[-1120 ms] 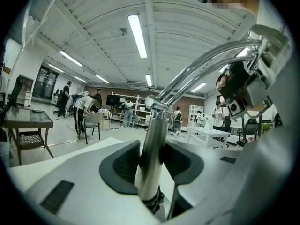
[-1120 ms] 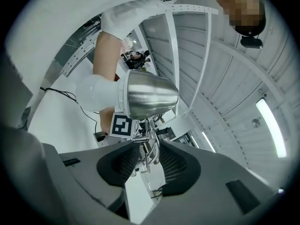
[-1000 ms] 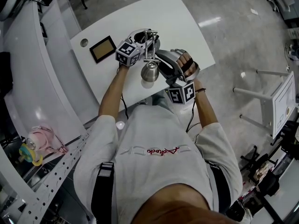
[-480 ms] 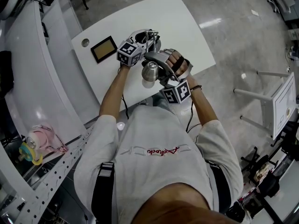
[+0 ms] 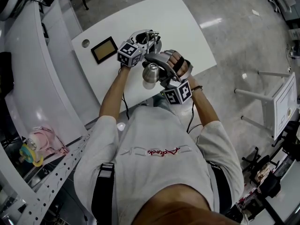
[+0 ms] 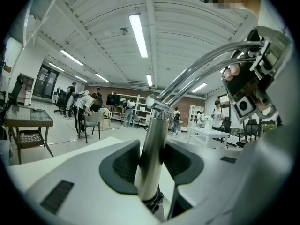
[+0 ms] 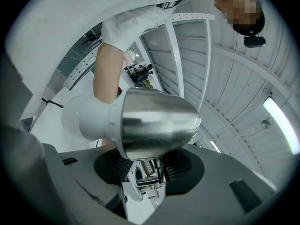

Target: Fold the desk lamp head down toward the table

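1. On the white rectangular table (image 5: 183,22), near its front edge, stands the desk lamp. Its bullet-shaped chrome lamp head (image 5: 150,72) sits above the tabletop between the two grippers and is not yet lowered.
2. The left gripper (image 6: 150,165) has its jaws partly closed, with both pads clamped on the slim chrome upright post (image 6: 151,149). We read this as the anchoring hold. From the top of the post, twin curved chrome rods (image 6: 206,64) run up and to the right.
3. The right gripper (image 7: 145,172) has its jaws set wide, and they have just been closing. The small metal hinge bracket (image 7: 146,178) under the lamp head (image 7: 154,125) sits between them, and the pads appear to bear on it. The head lies roughly level across this view, with its white bulb (image 7: 84,118) pointing left.
4. We judge that both holds are set and the fold itself has barely begun.
5. The next move calls for the right gripper to swing the head downward about its hinge while the left gripper keeps the post fixed. The polished metal may slip, so the bracket needs firm, steady pressure.
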Motion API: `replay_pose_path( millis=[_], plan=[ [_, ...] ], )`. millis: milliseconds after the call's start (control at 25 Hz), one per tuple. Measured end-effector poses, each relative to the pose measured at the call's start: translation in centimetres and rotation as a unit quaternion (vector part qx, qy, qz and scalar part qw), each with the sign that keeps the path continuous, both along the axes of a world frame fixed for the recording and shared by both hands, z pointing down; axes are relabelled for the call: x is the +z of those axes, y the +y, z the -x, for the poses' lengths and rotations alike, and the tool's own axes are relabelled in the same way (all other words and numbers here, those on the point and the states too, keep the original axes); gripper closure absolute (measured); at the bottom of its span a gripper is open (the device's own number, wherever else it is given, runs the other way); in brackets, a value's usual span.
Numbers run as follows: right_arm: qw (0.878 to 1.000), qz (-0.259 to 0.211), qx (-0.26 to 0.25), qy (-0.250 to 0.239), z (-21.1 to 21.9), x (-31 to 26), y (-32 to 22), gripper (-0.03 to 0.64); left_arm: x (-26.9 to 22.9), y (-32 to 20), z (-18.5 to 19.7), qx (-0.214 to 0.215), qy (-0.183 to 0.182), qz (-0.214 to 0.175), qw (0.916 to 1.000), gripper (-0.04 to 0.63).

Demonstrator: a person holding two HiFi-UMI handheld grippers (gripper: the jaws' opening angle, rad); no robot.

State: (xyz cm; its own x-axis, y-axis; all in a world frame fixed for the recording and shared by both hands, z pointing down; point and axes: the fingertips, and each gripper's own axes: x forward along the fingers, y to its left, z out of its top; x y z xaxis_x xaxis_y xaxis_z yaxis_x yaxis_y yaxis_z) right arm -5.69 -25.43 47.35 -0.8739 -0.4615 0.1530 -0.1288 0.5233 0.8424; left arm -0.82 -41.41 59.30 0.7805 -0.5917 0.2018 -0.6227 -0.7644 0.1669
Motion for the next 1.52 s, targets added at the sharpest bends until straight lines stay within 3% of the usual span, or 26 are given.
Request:
replay_pose_path(
  millis=[200, 1240, 1520],
  plan=[
    [1.000, 0.008, -0.009, 0.012, -0.1, 1.4, 0.8, 0.423, 0.0, 0.0, -0.1, 0.000, -0.001, -0.001, 1.0000, 0.428],
    [0.997, -0.063, -0.008, 0.052, 0.0, 5.7, 1.7, 0.396, -0.1, 0.0, 0.0, -0.001, -0.008, -0.003, 1.0000, 0.425],
    [0.998, -0.040, 0.020, 0.052, -1.5, 5.2, 1.2, 0.385, -0.7, 0.5, 0.8, -0.007, -0.018, -0.009, 0.9998, 0.405]
  ],
)
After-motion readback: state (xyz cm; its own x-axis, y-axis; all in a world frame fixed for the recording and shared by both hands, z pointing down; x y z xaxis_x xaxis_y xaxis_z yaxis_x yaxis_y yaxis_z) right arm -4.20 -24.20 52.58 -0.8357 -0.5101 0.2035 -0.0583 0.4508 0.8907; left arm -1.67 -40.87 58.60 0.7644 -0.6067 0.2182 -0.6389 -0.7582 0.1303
